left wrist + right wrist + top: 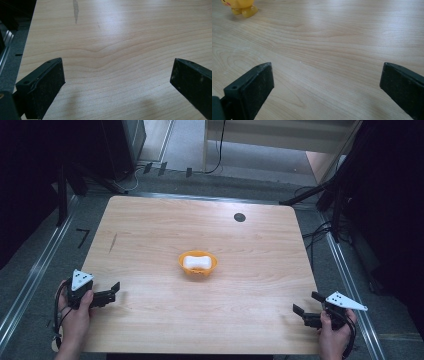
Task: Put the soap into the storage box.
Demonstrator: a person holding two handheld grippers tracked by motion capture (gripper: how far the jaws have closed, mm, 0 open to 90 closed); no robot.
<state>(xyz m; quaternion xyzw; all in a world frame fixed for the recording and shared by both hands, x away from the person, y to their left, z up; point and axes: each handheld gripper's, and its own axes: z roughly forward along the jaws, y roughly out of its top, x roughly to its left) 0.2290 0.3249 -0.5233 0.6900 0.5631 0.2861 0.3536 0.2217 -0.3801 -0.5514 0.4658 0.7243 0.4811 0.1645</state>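
My left gripper, lower left of the high view, and right gripper, lower right, both stand wide open, holding nothing. The orange bowl with a white object sits mid-frame on the table. Advisable: approach level, jaws straddling the rim.

Wooden table carried an orange bowl near its middle, something white lying inside. A dark round spot sat beyond the bowl, toward the far edge. A dark streak marked the wood left of the bowl.
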